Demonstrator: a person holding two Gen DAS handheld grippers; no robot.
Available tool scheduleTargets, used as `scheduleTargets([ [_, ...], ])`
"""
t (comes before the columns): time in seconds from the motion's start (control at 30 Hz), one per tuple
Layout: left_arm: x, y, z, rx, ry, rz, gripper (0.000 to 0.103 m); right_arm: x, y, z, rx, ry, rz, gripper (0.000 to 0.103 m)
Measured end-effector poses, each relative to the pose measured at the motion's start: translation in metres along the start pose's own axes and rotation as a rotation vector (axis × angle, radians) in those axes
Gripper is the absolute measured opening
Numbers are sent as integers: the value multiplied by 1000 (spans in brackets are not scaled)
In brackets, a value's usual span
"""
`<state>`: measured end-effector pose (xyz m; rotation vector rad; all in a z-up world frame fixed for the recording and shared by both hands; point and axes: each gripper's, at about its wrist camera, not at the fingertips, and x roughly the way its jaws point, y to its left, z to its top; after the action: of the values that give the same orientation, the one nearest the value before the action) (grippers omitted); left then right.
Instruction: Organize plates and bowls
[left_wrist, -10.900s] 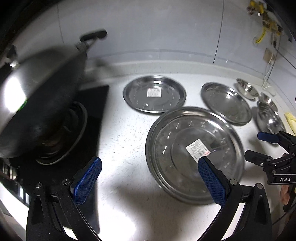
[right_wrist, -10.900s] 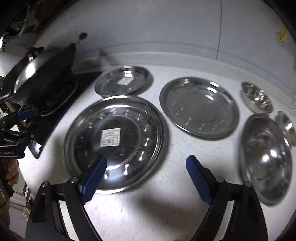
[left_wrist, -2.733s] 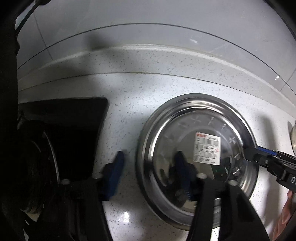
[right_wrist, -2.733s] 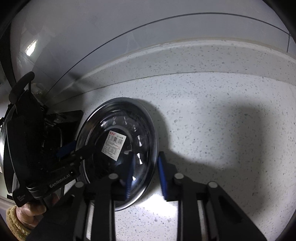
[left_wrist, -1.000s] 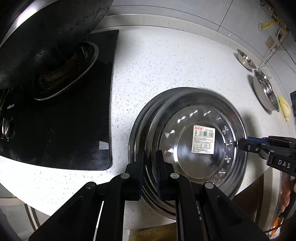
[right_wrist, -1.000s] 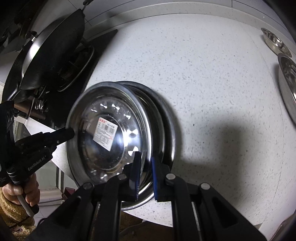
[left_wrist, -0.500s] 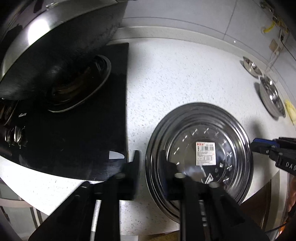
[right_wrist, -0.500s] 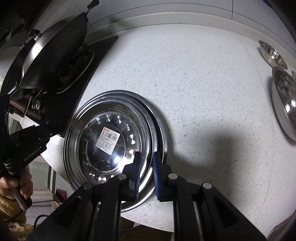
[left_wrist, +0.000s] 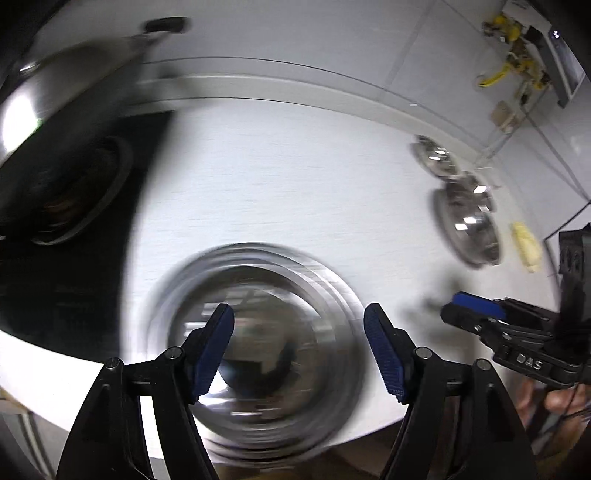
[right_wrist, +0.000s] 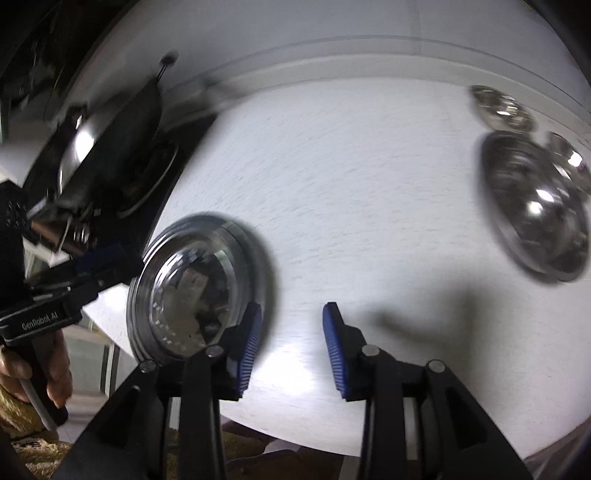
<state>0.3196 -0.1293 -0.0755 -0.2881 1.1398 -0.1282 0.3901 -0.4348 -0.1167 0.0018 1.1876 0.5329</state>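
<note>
Between my left claw's (left_wrist: 299, 347) two blue fingers there is a wide gap, and nothing is held there. Under that gap sits the stack of round shiny steel plates (left_wrist: 258, 354) on the white speckled stone counter (left_wrist: 288, 192), close to the front edge. The stack looks blurry, so I cannot count the plates in it.

My right claw (right_wrist: 291, 345) is open too, with a middle-sized gap and nothing inside. Its blue fingers (right_wrist: 334, 343) hang over bare counter (right_wrist: 351, 206). The same stack of plates (right_wrist: 192, 288) lies just beside its left finger. I cannot tell if that finger touches the rim.

Each claw can see the other one. From the left camera, my right claw (left_wrist: 469, 308) pokes in at the right side, near the plates but apart from them. From the right camera, my left claw (right_wrist: 110, 262) is at the left side of the stack.

Farther out on the right, a big shiny steel bowl (left_wrist: 467, 229) sits on the counter. A small shiny steel bowl (left_wrist: 434, 155) sits behind it, near the wall. In the right camera the big bowl (right_wrist: 535, 206) and the small bowl (right_wrist: 502, 109) are well apart from the plates.

On the left is the black stove top (left_wrist: 74, 266). A big dark wok with a black handle (left_wrist: 62, 92) rests on the burner.
</note>
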Motion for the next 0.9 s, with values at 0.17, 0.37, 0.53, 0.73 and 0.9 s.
scheduleTargets([
  [0.17,26,-82,15,56,25,-82,76,-52,-94,2,149,-118,-99,43],
  [0.37,91,-155,49,73,73,-76,82,-69,-204,22,293,-140,-184,47],
  [0.53,153,-174,86,-1,104,-10,82,-39,-246,45,305,-79,-181,47],
  [0.73,203,-183,114,-23,144,15,82,1,-277,66,306,14,-124,47],
  [0.9,230,-198,120,15,173,46,37,18,-291,70,327,31,-72,40],
])
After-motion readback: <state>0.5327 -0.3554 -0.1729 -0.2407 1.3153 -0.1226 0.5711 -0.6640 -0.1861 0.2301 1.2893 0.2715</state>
